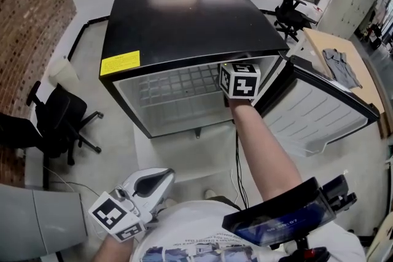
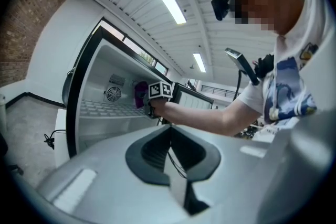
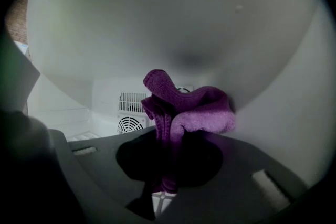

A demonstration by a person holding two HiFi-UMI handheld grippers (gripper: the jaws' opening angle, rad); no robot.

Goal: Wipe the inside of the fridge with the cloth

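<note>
A black mini fridge (image 1: 184, 21) stands on the floor, its door (image 1: 319, 113) swung open to the right. My right arm reaches into the upper right of the cavity; only the marker cube (image 1: 239, 80) shows in the head view. The right gripper (image 3: 168, 136) is shut on a bunched purple cloth (image 3: 194, 107), held close under the white ceiling and right wall. The same cloth (image 2: 140, 93) shows past the cube in the left gripper view. My left gripper (image 1: 161, 180) hangs low by my body, outside the fridge, jaws together with nothing between them.
A wire shelf (image 1: 178, 86) crosses the cavity and a round fan vent (image 3: 131, 123) sits on the back wall. A black office chair (image 1: 58, 116) stands left of the fridge. At right, a wooden table (image 1: 362, 80) carries a grey garment (image 1: 341, 64). A cable (image 1: 238, 175) runs along the floor.
</note>
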